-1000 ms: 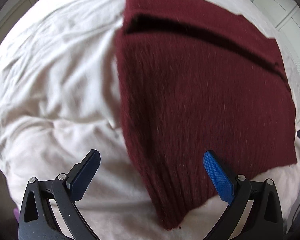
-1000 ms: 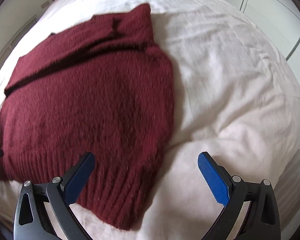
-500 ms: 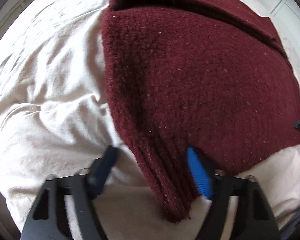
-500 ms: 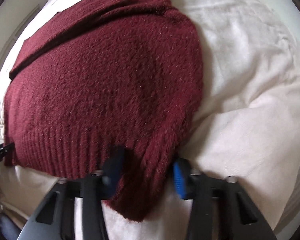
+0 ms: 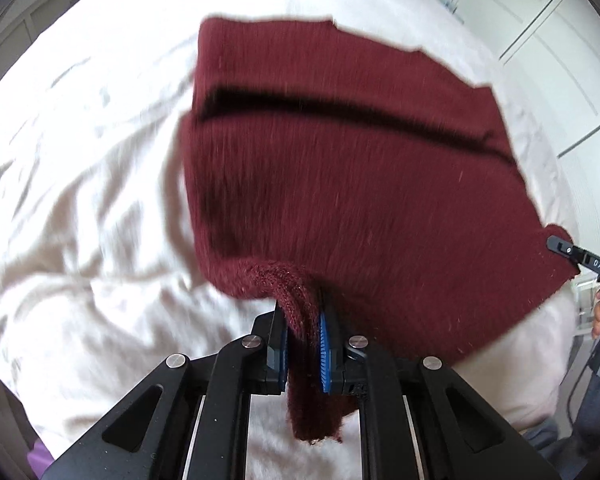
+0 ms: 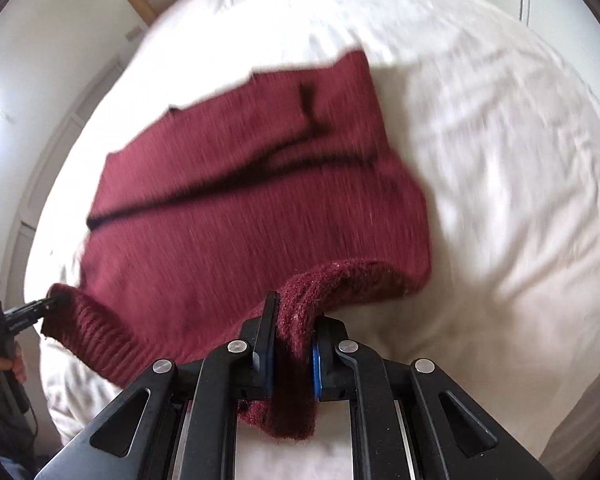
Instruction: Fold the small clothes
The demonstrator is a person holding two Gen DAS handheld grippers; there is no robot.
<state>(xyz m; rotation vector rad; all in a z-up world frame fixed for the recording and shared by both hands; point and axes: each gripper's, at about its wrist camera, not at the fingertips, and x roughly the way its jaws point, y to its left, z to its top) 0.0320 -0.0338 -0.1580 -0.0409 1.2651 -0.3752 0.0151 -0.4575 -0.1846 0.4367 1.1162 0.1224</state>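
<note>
The maroon sweater (image 5: 360, 184) lay spread across the white duvet (image 5: 80, 208), reaching away from both tools toward the far side of the bed, its sleeves apparently already folded across the upper part. Its ribbed hem (image 6: 96, 340) ran left to right along the near edge, and each end of that hem was off the bedding. The left gripper (image 5: 303, 344) was clamped tight on the hem's left corner, knit bunched between its blue pads (image 5: 325, 350). The right gripper (image 6: 291, 350) pinched the opposite corner the same way. With the two about equally near and the body lying straight ahead, I judged the coming move would carry the hem forward over the sweater toward its collar end.
</note>
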